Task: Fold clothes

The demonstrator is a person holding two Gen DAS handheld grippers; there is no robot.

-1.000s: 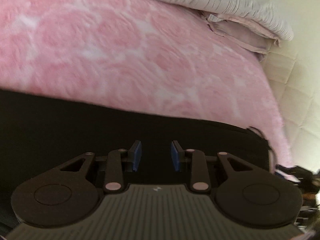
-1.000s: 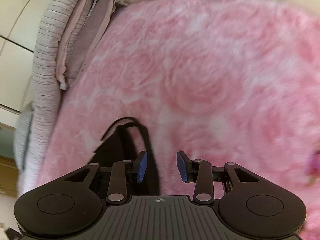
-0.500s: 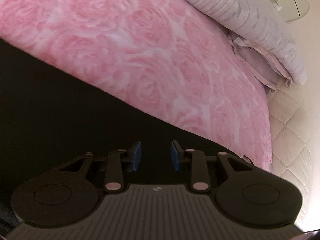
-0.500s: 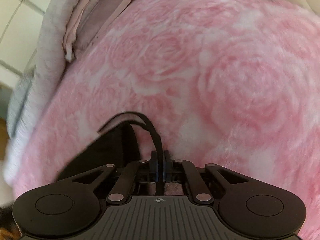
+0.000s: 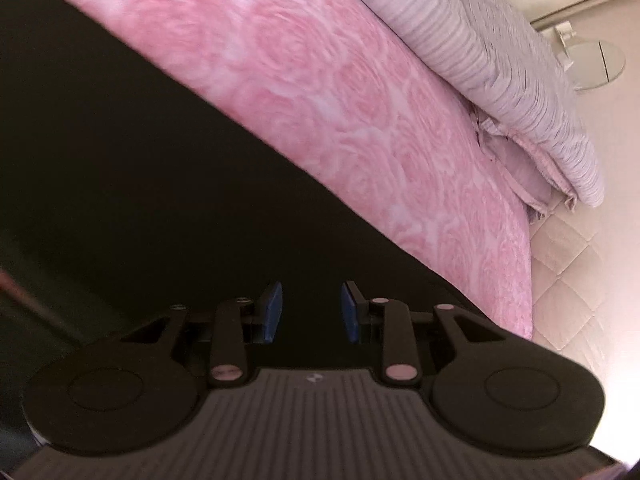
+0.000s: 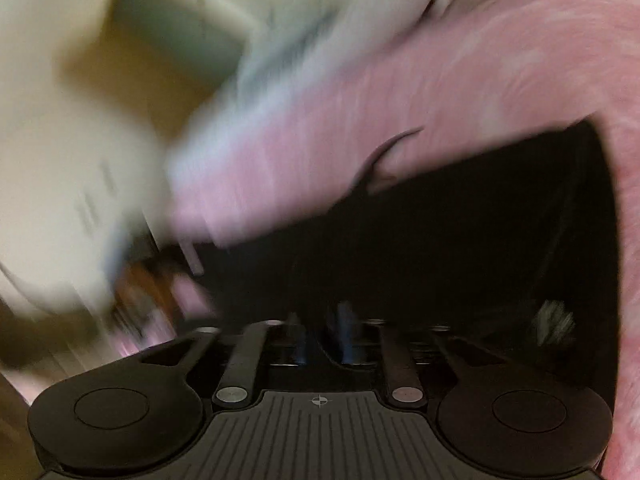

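Note:
A black garment (image 5: 140, 180) lies spread on a pink rose-patterned blanket (image 5: 340, 92). My left gripper (image 5: 310, 312) hovers over the garment near its edge, open, with nothing between its blue pads (image 5: 272, 312). The right wrist view is heavily blurred. There the black garment (image 6: 460, 240) fills the lower right, with a thin strap loop (image 6: 396, 144) at its upper edge on the pink blanket (image 6: 440, 80). My right gripper (image 6: 323, 340) is over the dark cloth and its jaws are opening. The blur hides whether any cloth sits between them.
A grey striped pillow (image 5: 500, 80) and a folded pink sheet (image 5: 520, 176) lie at the far side of the bed. Cream quilted bedding (image 5: 568, 264) shows past the blanket's right edge. A round glass table (image 5: 596, 60) stands beyond. A small white tag (image 6: 554, 320) sits on the garment.
The right gripper shut on the garment's strap half a second ago, then swung and rolled hard, and its pads now stand apart. The left gripper slid along the black garment while rolling.

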